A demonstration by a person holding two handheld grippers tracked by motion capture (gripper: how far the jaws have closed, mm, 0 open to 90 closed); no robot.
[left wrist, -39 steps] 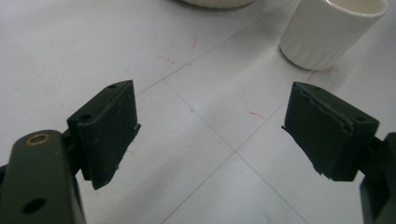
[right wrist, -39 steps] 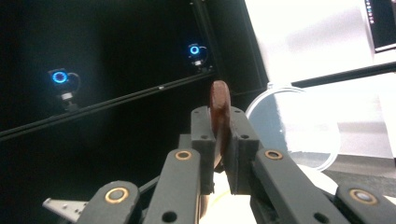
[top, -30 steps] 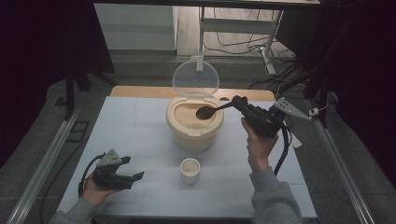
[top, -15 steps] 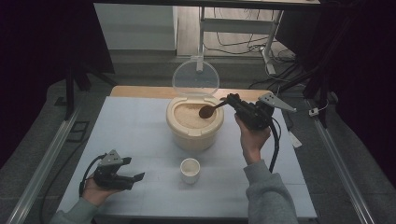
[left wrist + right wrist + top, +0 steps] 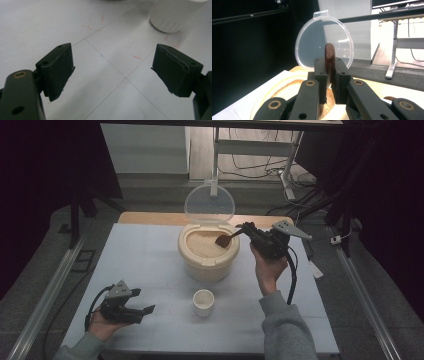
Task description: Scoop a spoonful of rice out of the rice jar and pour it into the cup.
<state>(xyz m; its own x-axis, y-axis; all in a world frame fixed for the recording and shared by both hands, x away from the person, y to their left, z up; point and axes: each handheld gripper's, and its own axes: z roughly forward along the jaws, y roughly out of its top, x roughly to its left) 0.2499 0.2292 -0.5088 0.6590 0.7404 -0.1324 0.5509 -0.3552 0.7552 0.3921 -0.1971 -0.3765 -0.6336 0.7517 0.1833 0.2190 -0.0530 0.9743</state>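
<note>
Nearest the person, at about seven o'clock on the table (image 5: 150, 245), the left gripper (image 5: 142, 310) rests low with its jaws spread wide and nothing between them; its own view shows bare tabletop between the two black pads (image 5: 58, 70). Just beyond, near six o'clock of the table's middle, stands a small white cup (image 5: 203, 302), upright and apart from everything else. It looks light and easy to tip, so any filling should come from straight above.

Farther on, the cream rice container (image 5: 208, 251) sits at the centre with its clear lid (image 5: 209, 203) hinged upright at its twelve o'clock side. The grain inside is loose and will spill from a tilted bowl.

At about two o'clock of the container, the right gripper (image 5: 248, 229) is clamped tight on the handle of a brown wooden spoon (image 5: 223, 240), whose bowl hangs over the rice. The spoon appears stiff, light and smooth; held by the thin handle end it may pivot between the pads, so a grip closer to the bowl would likely steady it.
</note>
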